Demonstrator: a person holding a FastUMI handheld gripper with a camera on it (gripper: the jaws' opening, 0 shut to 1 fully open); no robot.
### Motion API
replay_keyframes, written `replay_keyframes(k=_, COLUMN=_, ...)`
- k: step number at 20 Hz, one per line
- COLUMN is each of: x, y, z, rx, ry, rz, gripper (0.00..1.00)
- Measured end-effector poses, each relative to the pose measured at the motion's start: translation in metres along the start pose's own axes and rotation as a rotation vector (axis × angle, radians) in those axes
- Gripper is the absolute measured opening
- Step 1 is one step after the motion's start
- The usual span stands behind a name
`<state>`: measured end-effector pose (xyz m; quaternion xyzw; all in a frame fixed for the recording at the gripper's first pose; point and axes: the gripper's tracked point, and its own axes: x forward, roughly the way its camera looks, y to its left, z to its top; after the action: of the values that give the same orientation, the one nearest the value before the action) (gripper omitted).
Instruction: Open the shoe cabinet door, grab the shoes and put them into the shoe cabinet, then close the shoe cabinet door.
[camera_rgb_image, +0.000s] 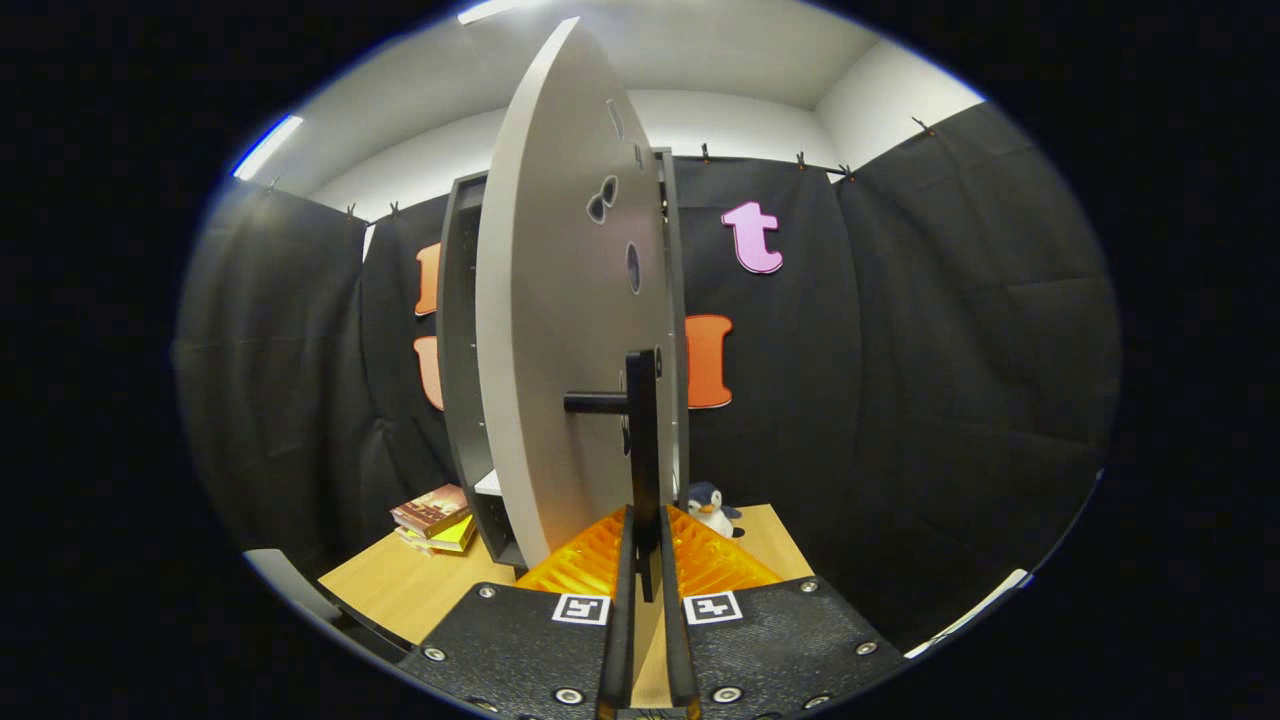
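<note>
Between the nearly closed fingers of the gripper (648, 570) the door (570, 330) handle (640, 440) is pinched, and could be lost if pulled off the door's arc.

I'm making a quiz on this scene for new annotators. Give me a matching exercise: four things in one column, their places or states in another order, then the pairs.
Things:
1. cabinet door
2. door handle
3. stack of books
4. toy penguin

Places or states:
A. on the table, right of the cabinet
B. swung open, edge toward the camera
C. between the fingers of the gripper
D. on the table, left of the cabinet

Pairs: 1-B, 2-C, 3-D, 4-A
</note>
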<state>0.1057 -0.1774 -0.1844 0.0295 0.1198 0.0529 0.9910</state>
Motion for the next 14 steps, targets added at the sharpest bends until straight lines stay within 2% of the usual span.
replay_keyframes(k=3, x=0.004, y=-0.019, z=-0.003, rx=-0.003, ry=-0.007, rz=-0.04, gripper=0.13)
replay_keyframes(k=5, x=0.005, y=-0.047, z=-0.001, rx=0.013, ry=-0.006, rz=-0.073, gripper=0.08)
replay_keyframes(k=9, x=-0.003, y=-0.06, z=0.0, rx=0.101, ry=0.002, rz=-0.027, gripper=0.07)
replay_keyframes(k=11, x=-0.008, y=-0.055, z=0.004, rx=0.078, ry=-0.021, rz=-0.006, gripper=0.08)
replay_keyframes(k=14, x=-0.012, y=-0.056, z=0.007, rx=0.016, ry=-0.036, rz=-0.028, gripper=0.08)
